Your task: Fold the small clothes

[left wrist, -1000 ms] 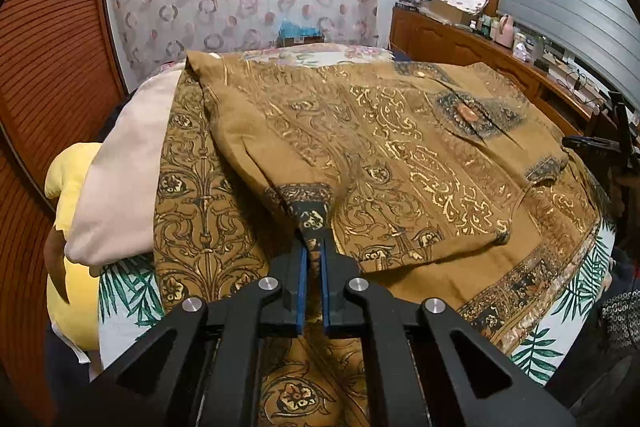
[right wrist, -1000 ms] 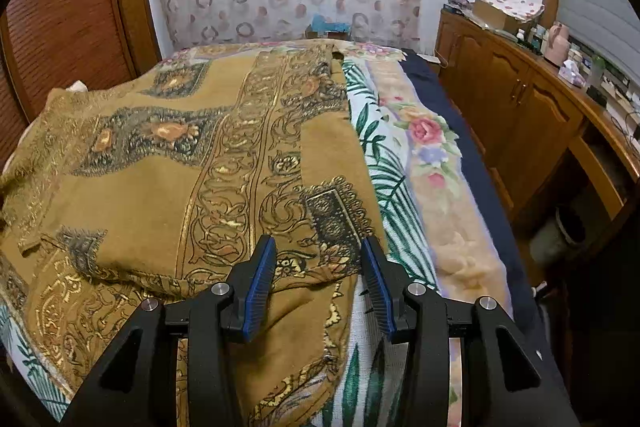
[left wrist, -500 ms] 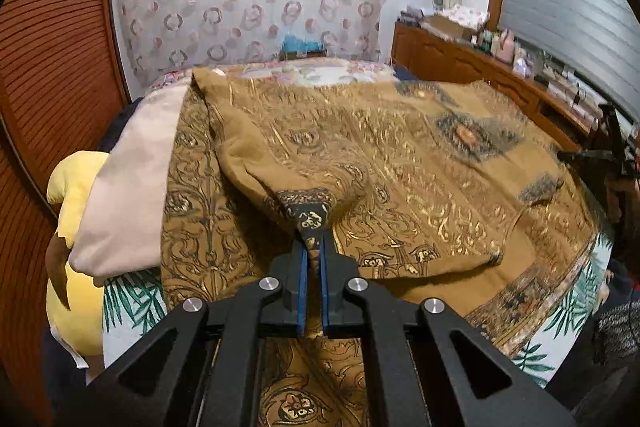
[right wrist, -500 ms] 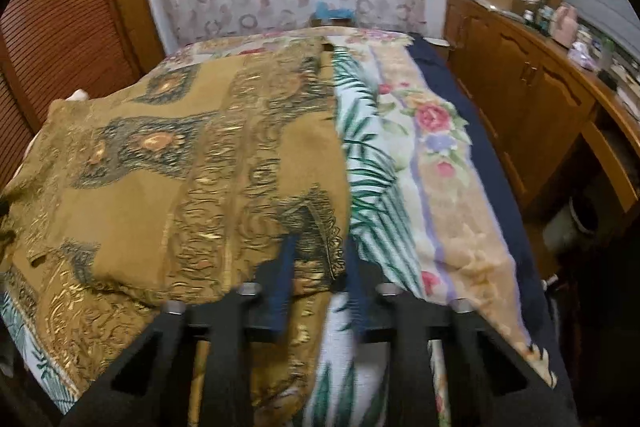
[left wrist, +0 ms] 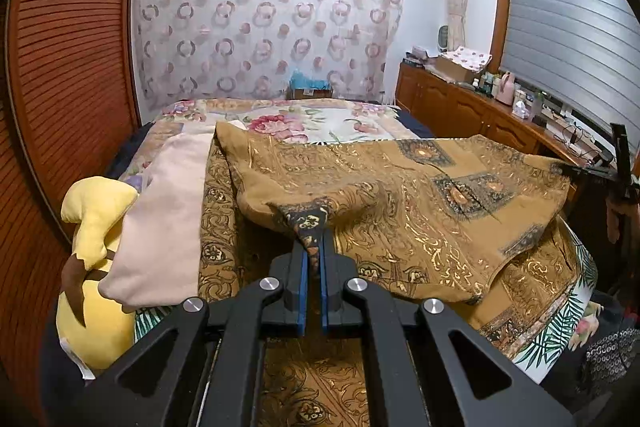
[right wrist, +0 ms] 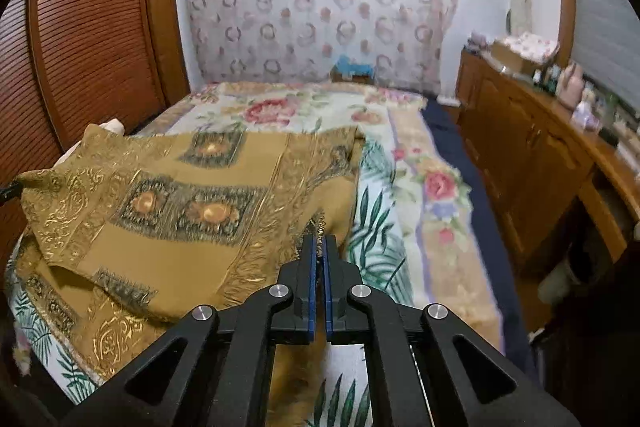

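A brown cloth [left wrist: 400,211] with gold scrollwork and dark medallions lies folded over itself on the bed. My left gripper [left wrist: 314,247] is shut on its near left corner, which is lifted off the layer below. In the right wrist view the same brown cloth [right wrist: 180,227] spreads to the left, and my right gripper [right wrist: 319,245] is shut on its near right corner, also raised. The upper layer hangs between the two grips. The right gripper shows as a dark frame at the far right edge of the left wrist view.
The bed carries a floral bedspread [right wrist: 404,195] with green leaves. A yellow plush toy [left wrist: 94,251] and a pale pink pillow [left wrist: 160,219] lie at the left. A wooden cabinet [right wrist: 532,163] with bottles lines the right wall; slatted wooden doors [right wrist: 88,27] stand left.
The right gripper's jaws closed onto the cloth's right corner. Both grippers rose, lifting the cloth's near edge off the layer beneath.
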{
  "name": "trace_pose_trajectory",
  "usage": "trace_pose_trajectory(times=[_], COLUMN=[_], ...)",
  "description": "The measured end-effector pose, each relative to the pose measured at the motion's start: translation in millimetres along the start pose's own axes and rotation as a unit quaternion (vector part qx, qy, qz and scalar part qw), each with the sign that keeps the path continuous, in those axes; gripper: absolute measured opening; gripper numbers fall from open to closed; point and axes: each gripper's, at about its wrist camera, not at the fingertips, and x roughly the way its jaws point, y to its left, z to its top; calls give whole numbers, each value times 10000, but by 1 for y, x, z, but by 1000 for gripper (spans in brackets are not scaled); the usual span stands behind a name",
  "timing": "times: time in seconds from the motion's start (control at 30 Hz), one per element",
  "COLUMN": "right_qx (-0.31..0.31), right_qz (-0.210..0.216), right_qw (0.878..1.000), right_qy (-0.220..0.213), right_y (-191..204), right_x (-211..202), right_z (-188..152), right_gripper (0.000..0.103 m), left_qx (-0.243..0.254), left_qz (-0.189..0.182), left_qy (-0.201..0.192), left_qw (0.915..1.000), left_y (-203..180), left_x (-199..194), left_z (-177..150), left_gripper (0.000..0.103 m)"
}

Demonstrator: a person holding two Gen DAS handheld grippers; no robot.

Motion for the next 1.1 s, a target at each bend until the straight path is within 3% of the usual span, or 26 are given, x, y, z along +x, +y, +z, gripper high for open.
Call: trace_pose_trajectory(times=[0.17, 0.37, 0.73, 0.87, 1.03, 1.1], right_qx=[-74, -4, -180, -336, -341, -208], right_qz=[27, 345, 615, 600, 443, 419], right_qw=[9997, 9990, 9976, 9974, 9979, 9980], right_qy=[223, 301, -246, -205, 333, 436], right_y=[3, 5, 9, 12, 11, 7], right_x=[16, 22, -56, -79, -58, -49], right_z=[-7, -4, -12, -37, -76, -86], right_gripper=[3, 1, 1, 1, 1, 1], left_qx=[-11, -63, -143, -81, -99, -236], left_qz=[13, -25, -127, -66, 75, 49], left_qy=[102, 107, -125, 200, 649, 671], left_qw=[9999, 9999, 9997, 9997, 9978, 9975], left_y=[4, 9, 18, 21, 23, 28], left_x=[6, 6, -32, -36, -13, -10], left_z=[-7, -9, -8, -27, -58, -63], left_gripper=[6, 6, 6, 6, 6, 15])
